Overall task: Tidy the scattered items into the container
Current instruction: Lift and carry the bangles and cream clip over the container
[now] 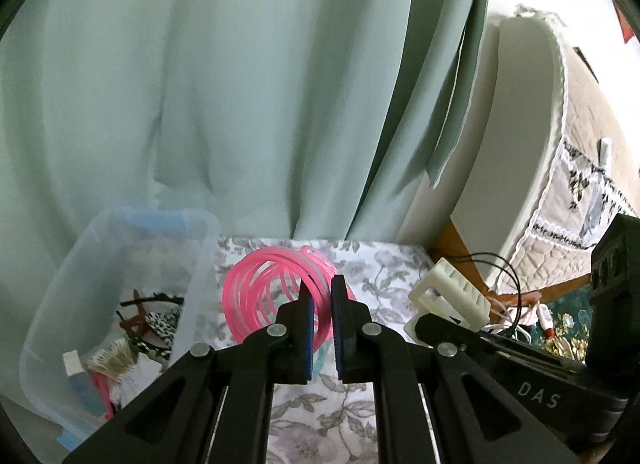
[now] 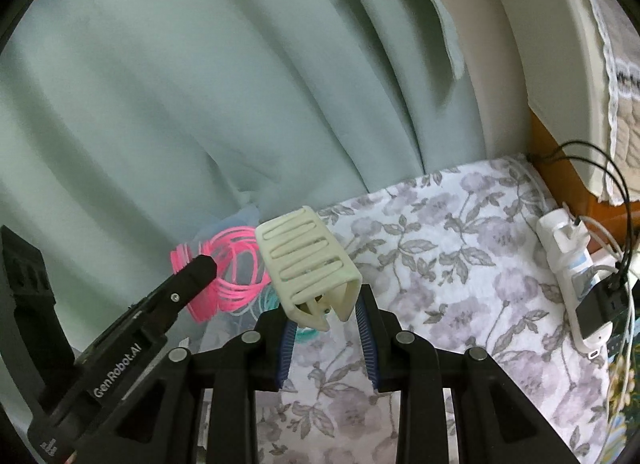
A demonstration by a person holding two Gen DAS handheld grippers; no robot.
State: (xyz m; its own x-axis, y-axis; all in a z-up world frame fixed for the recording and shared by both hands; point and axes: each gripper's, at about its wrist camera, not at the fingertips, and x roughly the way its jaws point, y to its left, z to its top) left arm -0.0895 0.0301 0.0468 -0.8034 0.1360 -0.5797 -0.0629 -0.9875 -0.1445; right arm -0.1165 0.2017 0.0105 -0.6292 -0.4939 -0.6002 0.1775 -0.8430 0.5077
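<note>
Pale green curtain (image 1: 224,84) is hanging behind a surface (image 2: 460,264) covered in grey floral cloth — folds filling the upper half of both wrist views.

Left hand-held gripper (image 1: 322,328) is pinching a bundle of pink plastic coils (image 1: 264,292), its blue-padded jaws nearly together on the strands; the coils are spreading toward 11 o'clock from the tips, with a few pale teal loops showing underneath. In the right wrist view the same bundle is appearing at 9 o'clock beyond the left gripper's black finger.

Right hand-held gripper (image 2: 328,312) is standing partly open and gripping a cream slatted hair claw (image 2: 308,264) by its lower end — the claw is tilting up and away toward 11 o'clock.

Clear plastic container (image 1: 200,264) is sitting at 9 o'clock of the left gripper, just beside the coils, already holding dark headbands, a brown claw clip, a leopard-print piece and small white and blue bits.

White power strip (image 2: 568,260) with black cables is lying at 3 o'clock, at the surface's edge.
</note>
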